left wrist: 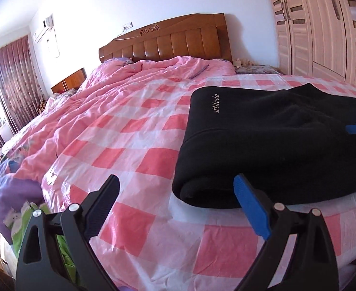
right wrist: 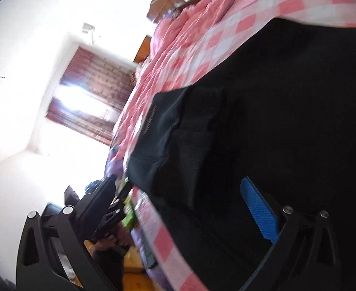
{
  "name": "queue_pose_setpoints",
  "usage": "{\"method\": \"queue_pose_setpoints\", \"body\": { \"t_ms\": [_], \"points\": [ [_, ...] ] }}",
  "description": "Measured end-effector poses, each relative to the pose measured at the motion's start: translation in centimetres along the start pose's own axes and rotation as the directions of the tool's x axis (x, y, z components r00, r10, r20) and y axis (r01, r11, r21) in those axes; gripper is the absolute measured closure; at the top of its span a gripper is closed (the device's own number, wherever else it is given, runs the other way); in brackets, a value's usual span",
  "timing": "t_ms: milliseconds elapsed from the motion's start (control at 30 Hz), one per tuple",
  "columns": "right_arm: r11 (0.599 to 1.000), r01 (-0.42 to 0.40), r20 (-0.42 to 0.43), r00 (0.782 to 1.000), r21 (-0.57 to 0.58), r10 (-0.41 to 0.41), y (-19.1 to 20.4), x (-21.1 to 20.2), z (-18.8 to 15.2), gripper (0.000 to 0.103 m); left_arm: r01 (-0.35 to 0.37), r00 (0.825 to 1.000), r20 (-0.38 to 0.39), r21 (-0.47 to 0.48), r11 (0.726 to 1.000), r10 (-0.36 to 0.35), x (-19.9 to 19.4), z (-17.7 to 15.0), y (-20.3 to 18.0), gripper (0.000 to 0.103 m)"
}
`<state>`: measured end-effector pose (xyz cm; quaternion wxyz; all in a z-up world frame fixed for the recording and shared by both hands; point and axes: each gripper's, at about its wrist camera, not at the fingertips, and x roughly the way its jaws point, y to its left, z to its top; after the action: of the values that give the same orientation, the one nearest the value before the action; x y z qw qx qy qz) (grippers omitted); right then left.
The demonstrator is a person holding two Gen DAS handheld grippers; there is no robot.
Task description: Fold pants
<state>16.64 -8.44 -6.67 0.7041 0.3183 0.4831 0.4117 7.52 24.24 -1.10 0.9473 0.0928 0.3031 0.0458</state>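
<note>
While folded, pants (left wrist: 275, 140) beside gaping left hand-held gripper (left wrist: 175, 184), on bed (left wrist: 134, 131)

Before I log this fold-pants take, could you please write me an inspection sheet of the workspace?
Surface: bed with pink checked sheet, wrinkled.
Job's things: black pants folded into a thick bundle near the bed's edge.
Clutter: rumpled pink quilt toward the headboard; green bag beside the bed.
Grippers: left tool open, holding nothing, just short of the pants; right tool open, blue finger against the pants.
Cables: one cord hangs from the wall socket.
Surroundings: wardrobe, curtains, air conditioner.
</note>
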Motion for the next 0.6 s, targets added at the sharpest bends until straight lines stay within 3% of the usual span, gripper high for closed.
{"method": "queue_pose_setpoints", "body": {
  "t_ms": [100,167,233,333,433,467,533,600],
  "points": [
    [0.993,0.109,-0.046,0.993,-0.043,-0.111,0.5,1.4,-0.1,0.005,-0.007,1.000,-0.008,0.004,1.000,0.007,0.1,-0.6,-0.3,0.008],
    [0.955,0.241,-0.071,0.964,-0.171,-0.256,2.1,2.7,-0.9,0.006,-0.008,1.000,-0.012,0.011,1.000,0.008,-0.1,-1.0,-0.5,0.008],
    [0.937,0.291,-0.063,0.949,-0.194,-0.308,2.6,3.1,-1.5,0.006,-0.015,1.000,-0.008,0.024,1.000,0.015,-0.4,-1.4,-0.7,0.008],
    [0.946,0.284,-0.067,0.953,-0.156,-0.297,3.0,4.7,-1.5,0.004,-0.033,0.999,0.001,0.050,0.998,0.033,-0.7,-1.9,-0.9,0.008],
    [0.985,0.156,-0.115,0.980,-0.079,-0.164,3.1,5.9,-0.5,0.004,-0.038,0.999,0.008,0.056,0.998,0.038,-0.6,-2.3,-1.3,0.008],
    [0.983,0.158,-0.116,0.979,-0.096,-0.169,3.5,6.5,-0.3,0.004,-0.036,0.999,0.004,0.052,0.998,0.036,-0.4,-2.4,-1.4,0.008],
    [0.977,0.177,-0.103,0.977,-0.117,-0.189,4.0,7.6,0.1,0.010,-0.034,0.999,-0.003,0.036,0.999,0.035,-0.3,-2.5,-1.5,0.008],
    [0.977,0.194,-0.073,0.977,-0.093,-0.201,3.3,7.8,0.7,0.049,-0.019,1.000,-0.005,0.020,1.000,0.019,-0.4,-2.5,-1.4,0.008]
  ]
}}
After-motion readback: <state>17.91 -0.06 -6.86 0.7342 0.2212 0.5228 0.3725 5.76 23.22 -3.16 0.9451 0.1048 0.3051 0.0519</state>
